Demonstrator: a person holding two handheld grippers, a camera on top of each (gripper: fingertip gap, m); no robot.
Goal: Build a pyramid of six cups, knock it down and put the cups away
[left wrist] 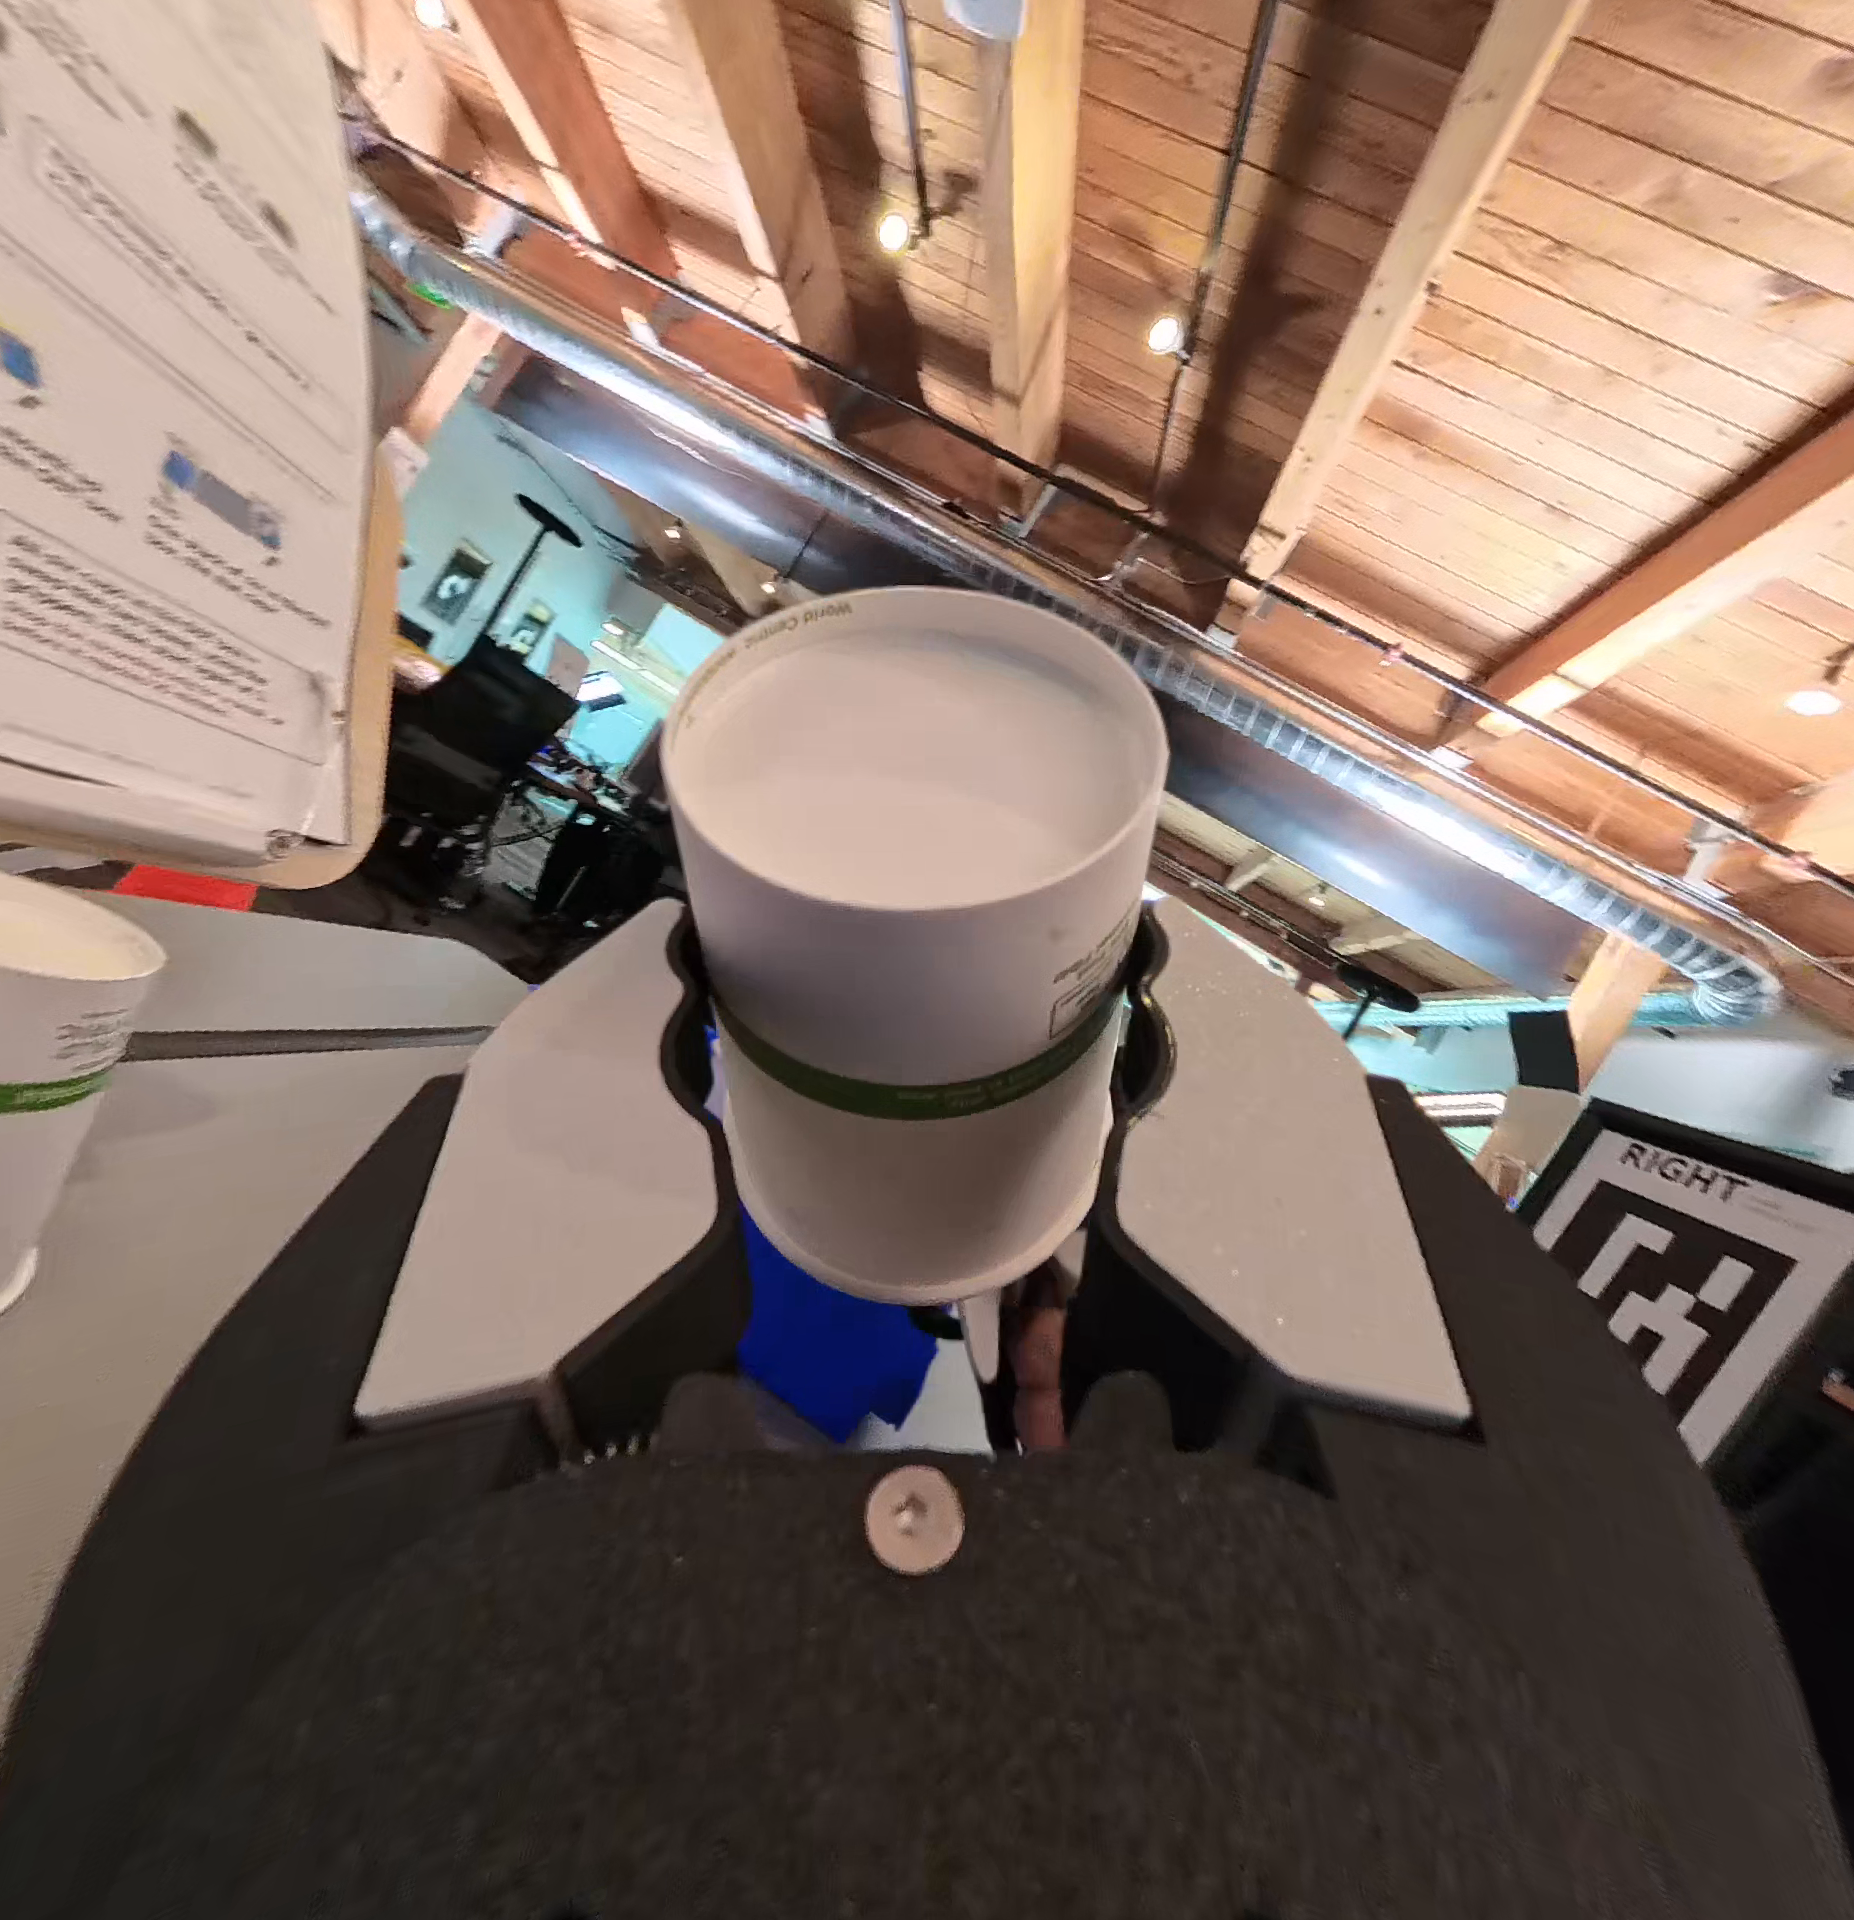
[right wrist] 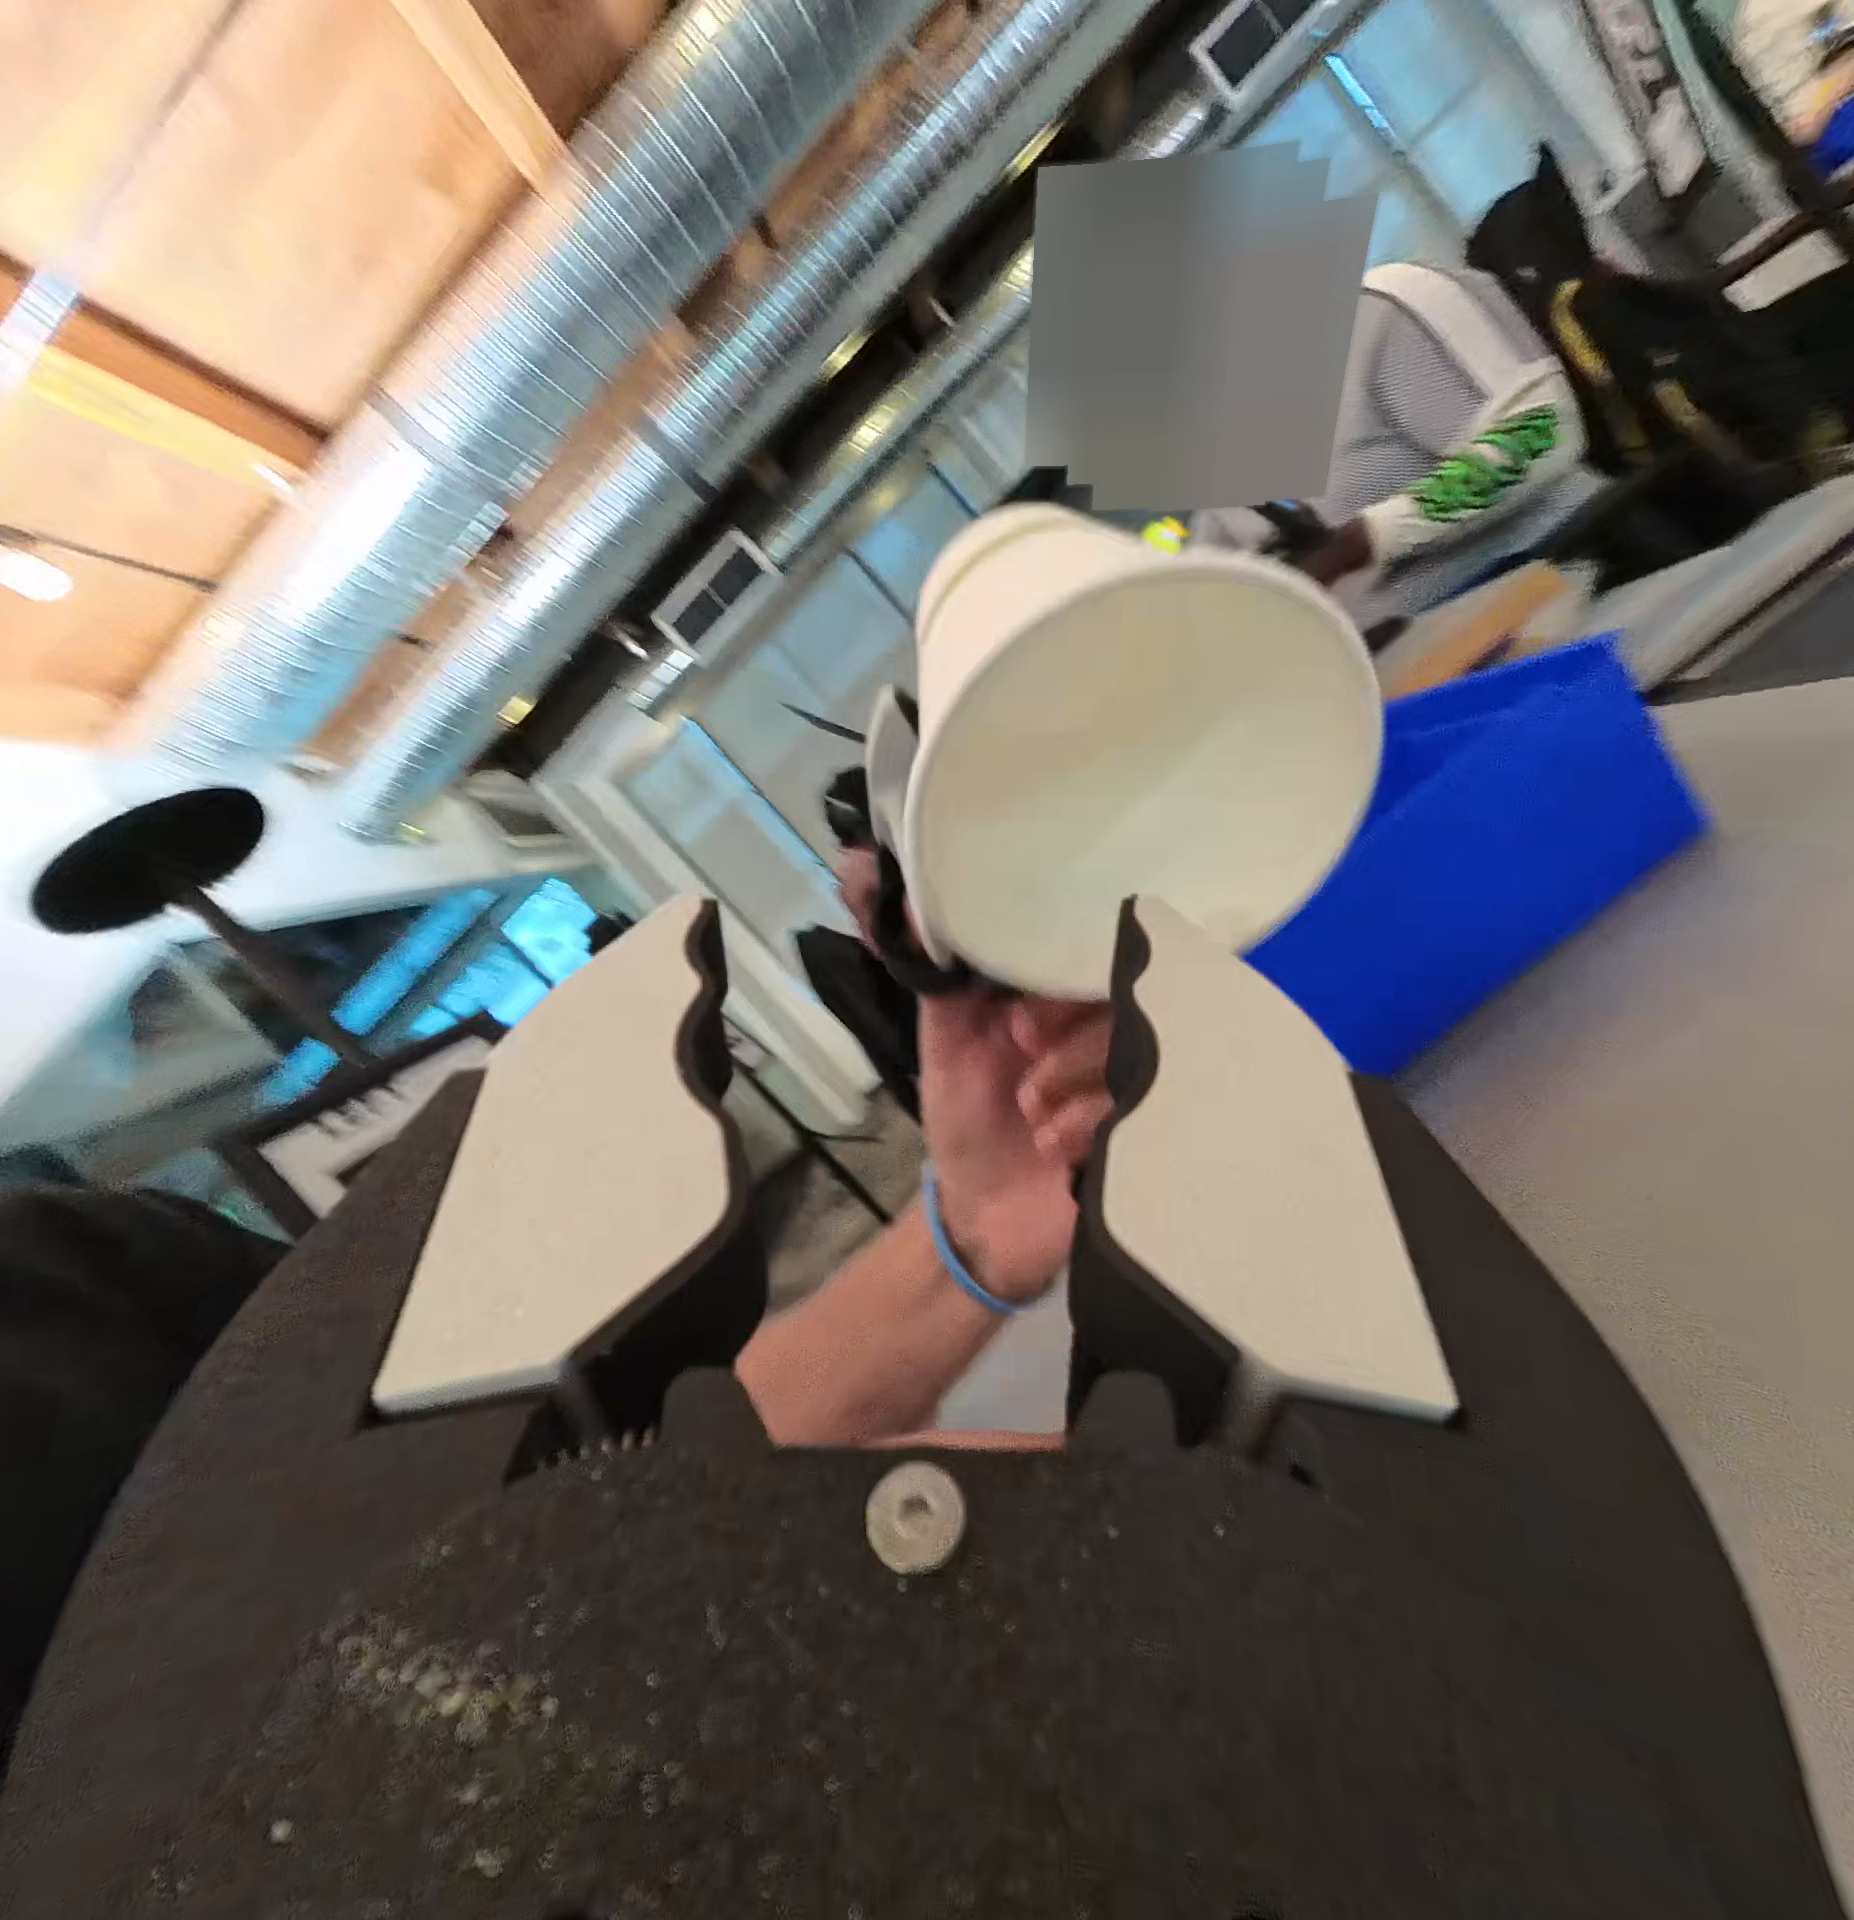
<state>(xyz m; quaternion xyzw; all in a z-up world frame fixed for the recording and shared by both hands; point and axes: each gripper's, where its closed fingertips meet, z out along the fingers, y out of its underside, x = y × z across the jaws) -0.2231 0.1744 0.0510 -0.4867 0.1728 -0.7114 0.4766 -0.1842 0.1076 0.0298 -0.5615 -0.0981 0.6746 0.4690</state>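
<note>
The left gripper (left wrist: 918, 997) tilts upward, its two fingers closed against the sides of a white paper cup (left wrist: 907, 935). The right gripper (right wrist: 918, 961) also points upward, its fingers spread apart and holding nothing. Beyond it, a bare hand (right wrist: 1006, 1112) and forearm grip the left gripper's handle.

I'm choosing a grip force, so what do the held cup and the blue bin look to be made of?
The cup looks like thin white paper with a matte finish: its bottom is recessed, a printed green band circles it, and its rim is rolled. The left gripper is shut on it. The blue bin seems to be smooth, stiff plastic, though blur leaves that open.
</note>
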